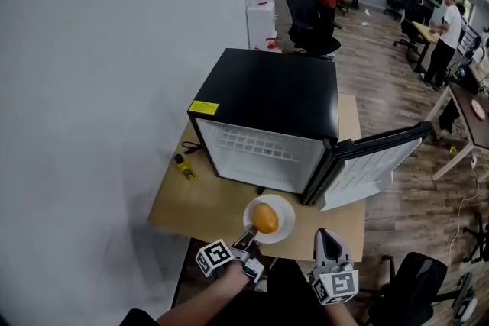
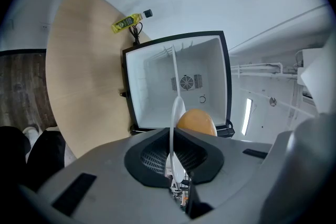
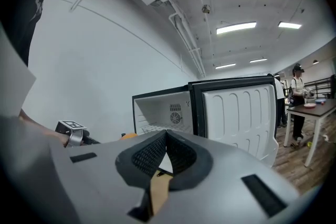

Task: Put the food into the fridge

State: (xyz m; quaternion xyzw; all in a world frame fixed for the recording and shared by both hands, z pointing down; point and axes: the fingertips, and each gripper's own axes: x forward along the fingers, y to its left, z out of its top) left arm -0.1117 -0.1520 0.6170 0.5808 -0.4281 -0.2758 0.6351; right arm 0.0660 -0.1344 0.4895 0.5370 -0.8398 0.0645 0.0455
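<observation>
Head view: plate (image 1: 285, 224) with food (image 1: 265, 218) at the near table (image 1: 202, 202) edge, fridge (image 1: 275, 95) open beyond.
Your left gripper (image 1: 248, 235) is clenched on the plate's near rim; your right gripper (image 1: 326, 237), just beside it, is closed on nothing. The food is round and loose, so expect it to roll if you tilt. Treat the plate as stiff, slick and breakable: grip deep on the rim and carry it level. Farther on, the fridge door (image 1: 370, 160) stands wide.

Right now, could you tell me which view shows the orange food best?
Head view: the orange food sits whole on its plate. Left gripper view cuts off its lower part; right gripper view shows only a sliver.
</observation>
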